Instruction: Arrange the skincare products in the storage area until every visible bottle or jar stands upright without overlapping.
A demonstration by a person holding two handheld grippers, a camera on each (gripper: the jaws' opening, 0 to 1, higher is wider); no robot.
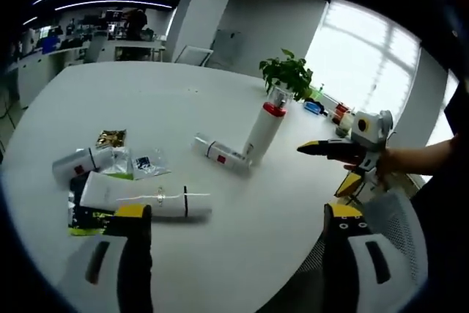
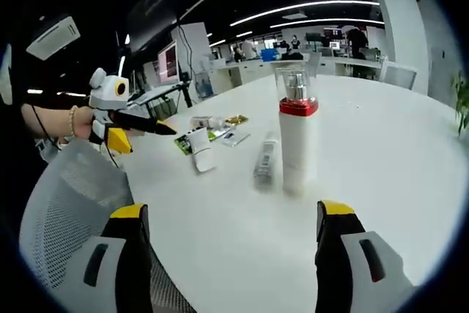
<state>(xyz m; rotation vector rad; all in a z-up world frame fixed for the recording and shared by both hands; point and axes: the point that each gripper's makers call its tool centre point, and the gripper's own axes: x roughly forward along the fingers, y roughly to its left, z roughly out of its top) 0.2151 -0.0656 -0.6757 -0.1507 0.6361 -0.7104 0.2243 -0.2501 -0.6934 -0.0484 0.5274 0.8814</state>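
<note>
Currently one pump bottle (image 1: 264, 131) with a red collar stands upright at centre frame of the left gripper view; in the right gripper view (image 2: 297, 137) it sits just above and between the jaws. A short tube (image 1: 221, 153) lies flat, touching its base, long axis running toward upper left. Two more lie at lower left: a large white tube (image 1: 146, 199) and a smaller bottle (image 1: 82, 163), both horizontal, over loose sachets (image 1: 110, 138) on the white table (image 1: 168, 100).

Left gripper (image 1: 238, 218): jaws wide apart, empty, the large tube just above its left jaw.

Right gripper (image 2: 229, 218): jaws wide apart, empty.

Judgement: left is nearer the fallen tubes; right is nearer the short tube.
</note>
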